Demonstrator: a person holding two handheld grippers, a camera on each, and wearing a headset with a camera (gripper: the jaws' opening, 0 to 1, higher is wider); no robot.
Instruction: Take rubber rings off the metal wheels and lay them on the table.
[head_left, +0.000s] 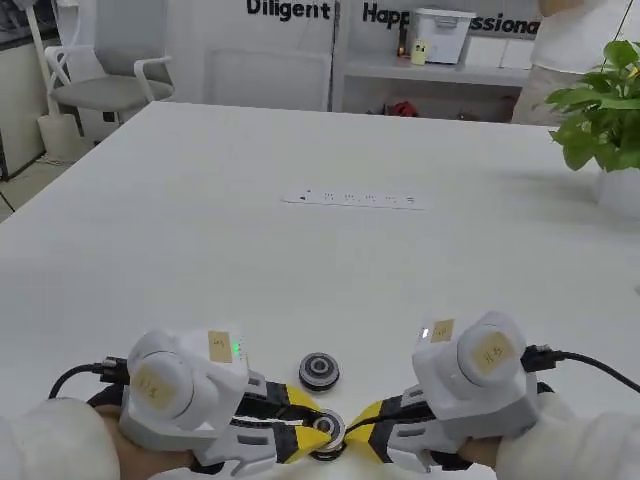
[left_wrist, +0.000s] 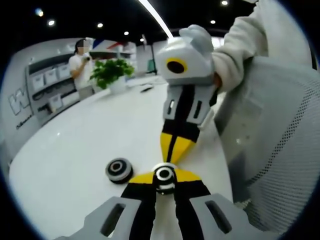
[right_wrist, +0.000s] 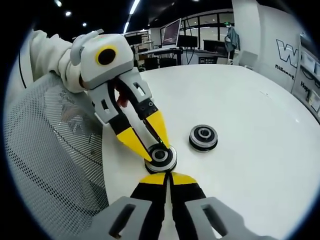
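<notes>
White table (head_left: 300, 270) — left gripper (head_left: 311, 435) clamps 1 wheel (right_wrist: 161, 156), right gripper (head_left: 361, 419) pinched closed at its rim.

Head view rides high, looking forward and down over the table (head_left: 320, 260); left gripper (head_left: 316, 430) at 7 o'clock, right gripper (head_left: 356, 417) at 5. Left gripper view sits low, tight on the wheel (left_wrist: 164, 179), facing the right gripper at 12 o'clock. Right gripper view stares straight back, just as close. All three share that wheel and the second wheel (head_left: 319, 369).
</notes>
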